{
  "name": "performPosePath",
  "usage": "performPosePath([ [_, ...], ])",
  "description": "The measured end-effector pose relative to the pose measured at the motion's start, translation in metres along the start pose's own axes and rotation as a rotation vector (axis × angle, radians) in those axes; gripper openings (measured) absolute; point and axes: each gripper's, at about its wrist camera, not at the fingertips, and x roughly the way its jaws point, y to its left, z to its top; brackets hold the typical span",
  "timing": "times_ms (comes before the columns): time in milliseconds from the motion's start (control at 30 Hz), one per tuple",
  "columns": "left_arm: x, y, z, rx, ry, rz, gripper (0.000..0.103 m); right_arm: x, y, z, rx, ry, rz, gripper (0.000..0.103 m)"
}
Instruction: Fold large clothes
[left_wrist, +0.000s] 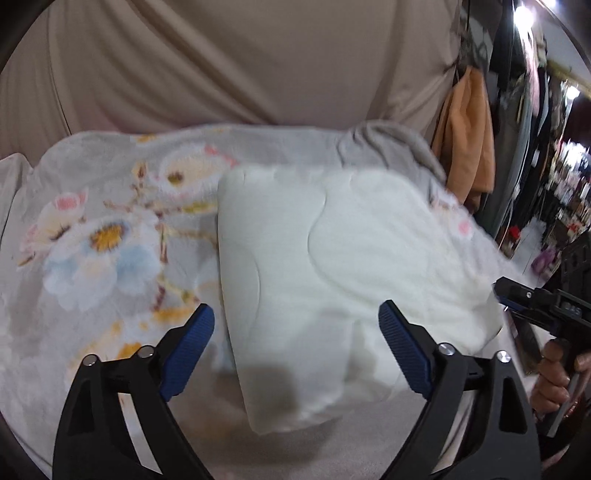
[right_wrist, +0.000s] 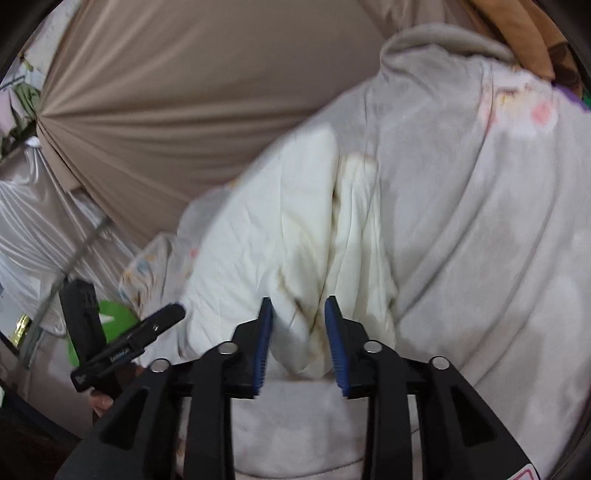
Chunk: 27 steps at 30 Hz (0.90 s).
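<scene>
The beige drape (left_wrist: 221, 66) hangs behind everything and closes off the far side, which leaves the surface ahead of both grippers as the working area. Over that surface lies the floral blanket (left_wrist: 96, 236), spread flat ahead and to the left of the left gripper (left_wrist: 295, 350); it appears to serve as the bed on which folding is done. On it rests the white quilt (left_wrist: 332, 266), the task item, already doubled into a thick block with its near edge between and just beyond the left gripper's fingers. In the right wrist view the quilt (right_wrist: 280, 236) shows two stacked layers with a seam between them, running straight ahead of the right gripper (right_wrist: 299, 343). The left gripper stands wide open with nothing between its pads; it hangs above the near edge, probably clear of the block so the fold can settle. The right gripper is about half open, and a bunched corner of the quilt sits in the gap between its fingers; whether the pads actually press on the cloth cannot be told, since the fabric appears loose there. That corner position suggests the right gripper is at the fold's end, either releasing it or taking a new hold. The picture is blurred at the edges.
</scene>
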Motion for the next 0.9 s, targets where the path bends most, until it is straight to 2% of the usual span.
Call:
performPosePath([
  [33, -0.003, 0.004, 0.009, -0.018, -0.019, -0.010, 0.092, 0.002, -0.002, 0.010, 0.002, -0.005, -0.011, 0.048],
  [100, 0.002, 0.009, 0.024, -0.047, -0.025, -0.003, 0.093, 0.019, -0.010, 0.031, 0.010, 0.014, -0.085, 0.048],
  [167, 0.022, 0.016, 0.034, -0.077, 0.015, 0.008, 0.093, 0.050, -0.023, 0.044, 0.041, 0.082, -0.137, 0.048],
  [300, 0.065, 0.036, 0.032, -0.179, 0.123, -0.029, 0.093, 0.110, -0.039, 0.046, 0.110, 0.242, -0.090, 0.049],
  [333, 0.073, 0.040, 0.029, -0.204, 0.141, -0.052, 0.093, 0.118, -0.036, 0.045, 0.095, 0.253, -0.097, 0.049],
  [367, 0.077, 0.040, 0.027, -0.216, 0.153, -0.070, 0.093, 0.124, -0.029, 0.045, 0.059, 0.255, -0.108, 0.046],
  [400, 0.080, 0.040, 0.027, -0.221, 0.164, -0.086, 0.092, 0.126, -0.021, 0.047, 0.028, 0.254, -0.098, 0.031],
  [433, 0.078, 0.037, 0.030, -0.215, 0.159, -0.081, 0.087, 0.123, -0.011, 0.050, -0.007, 0.243, -0.091, 0.018],
  [467, 0.073, 0.032, 0.035, -0.190, 0.138, -0.073, 0.086, 0.115, 0.003, 0.054, -0.056, 0.211, -0.086, 0.017],
  [567, 0.053, 0.009, 0.049, -0.064, 0.036, -0.052, 0.084, 0.096, 0.026, 0.062, -0.142, 0.135, 0.019, 0.014],
  [633, 0.059, -0.005, 0.053, -0.002, 0.027, 0.003, 0.085, 0.109, 0.020, 0.061, -0.163, 0.155, -0.034, 0.014],
  [700, 0.083, -0.011, 0.048, 0.031, 0.070, 0.049, 0.086, 0.142, -0.010, 0.052, -0.103, 0.243, -0.127, 0.013],
  [733, 0.092, -0.013, 0.045, 0.041, 0.074, 0.068, 0.090, 0.152, -0.029, 0.048, -0.048, 0.266, -0.097, 0.013],
  [800, 0.103, -0.021, 0.038, 0.079, 0.071, 0.126, 0.092, 0.154, -0.050, 0.048, 0.059, 0.294, -0.035, 0.014],
  [867, 0.107, -0.028, 0.033, 0.107, 0.064, 0.148, 0.093, 0.143, -0.046, 0.051, 0.062, 0.277, -0.047, 0.017],
  [900, 0.107, -0.030, 0.033, 0.117, 0.065, 0.152, 0.093, 0.134, -0.042, 0.053, 0.061, 0.251, -0.061, 0.023],
])
